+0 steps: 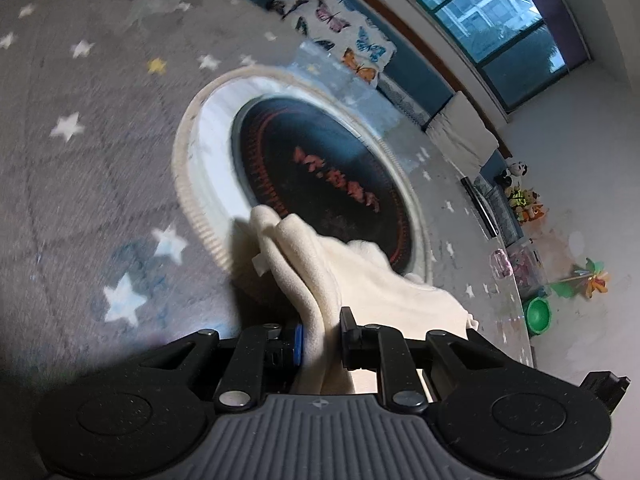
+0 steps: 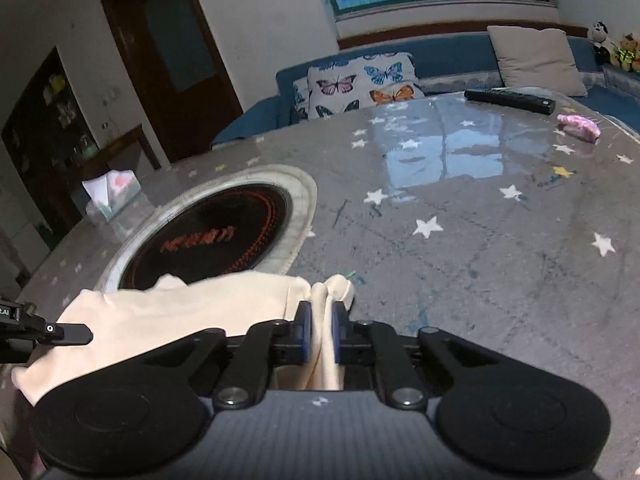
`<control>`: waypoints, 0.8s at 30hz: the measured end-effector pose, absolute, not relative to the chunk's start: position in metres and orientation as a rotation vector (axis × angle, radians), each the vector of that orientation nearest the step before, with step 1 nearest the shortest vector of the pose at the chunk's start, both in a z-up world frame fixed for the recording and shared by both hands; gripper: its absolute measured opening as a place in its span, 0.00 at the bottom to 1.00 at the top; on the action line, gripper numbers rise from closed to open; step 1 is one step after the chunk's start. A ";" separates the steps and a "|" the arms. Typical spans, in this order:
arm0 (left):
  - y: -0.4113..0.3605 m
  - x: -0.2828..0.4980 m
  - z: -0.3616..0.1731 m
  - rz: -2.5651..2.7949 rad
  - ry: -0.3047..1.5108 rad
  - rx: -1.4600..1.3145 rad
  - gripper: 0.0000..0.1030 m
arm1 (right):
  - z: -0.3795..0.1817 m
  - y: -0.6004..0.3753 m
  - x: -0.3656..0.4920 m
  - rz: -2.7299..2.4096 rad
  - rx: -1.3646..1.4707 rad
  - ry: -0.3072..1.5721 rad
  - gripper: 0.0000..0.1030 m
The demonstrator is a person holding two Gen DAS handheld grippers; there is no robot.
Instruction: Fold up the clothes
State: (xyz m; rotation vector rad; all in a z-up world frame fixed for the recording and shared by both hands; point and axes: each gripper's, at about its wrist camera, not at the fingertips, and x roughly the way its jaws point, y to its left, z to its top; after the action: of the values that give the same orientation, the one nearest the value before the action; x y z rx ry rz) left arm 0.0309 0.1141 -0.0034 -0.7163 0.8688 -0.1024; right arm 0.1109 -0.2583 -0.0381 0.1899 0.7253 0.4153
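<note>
A cream garment (image 1: 344, 276) is held up over the grey star-patterned table (image 1: 100, 168). My left gripper (image 1: 320, 340) is shut on a bunched edge of it, and the cloth rises ahead of the fingers with a small white label showing. In the right wrist view my right gripper (image 2: 321, 334) is shut on another gathered edge of the cream garment (image 2: 180, 312), which stretches left toward the other gripper's black tip (image 2: 68, 334). Below the cloth sits the round black cooktop (image 2: 208, 240) set into the table.
A tissue box (image 2: 114, 192) stands at the table's left side. A black remote (image 2: 510, 100) and a pink object (image 2: 580, 126) lie at the far right of the table (image 2: 480, 240). Behind it runs a blue sofa with a butterfly cushion (image 2: 360, 84) and a beige pillow (image 2: 536, 58).
</note>
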 end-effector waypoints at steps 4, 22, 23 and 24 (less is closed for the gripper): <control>0.096 0.042 0.020 -0.137 0.833 -0.644 0.17 | -0.025 -0.270 0.105 0.409 0.220 0.680 0.07; -0.068 0.160 0.034 -0.365 0.841 -0.425 0.17 | 0.007 -0.394 0.137 0.111 0.196 0.575 0.07; -0.075 0.165 0.031 -0.374 0.846 -0.412 0.17 | 0.007 -0.401 0.140 0.094 0.196 0.573 0.07; -0.083 0.169 0.029 -0.382 0.850 -0.398 0.17 | 0.007 -0.408 0.144 0.077 0.197 0.572 0.07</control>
State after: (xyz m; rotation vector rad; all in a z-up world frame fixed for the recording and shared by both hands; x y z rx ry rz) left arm 0.1693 -0.0826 0.0287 -0.3983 0.8505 -0.3823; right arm 0.1435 -0.4078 0.0072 0.1966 0.5719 0.0765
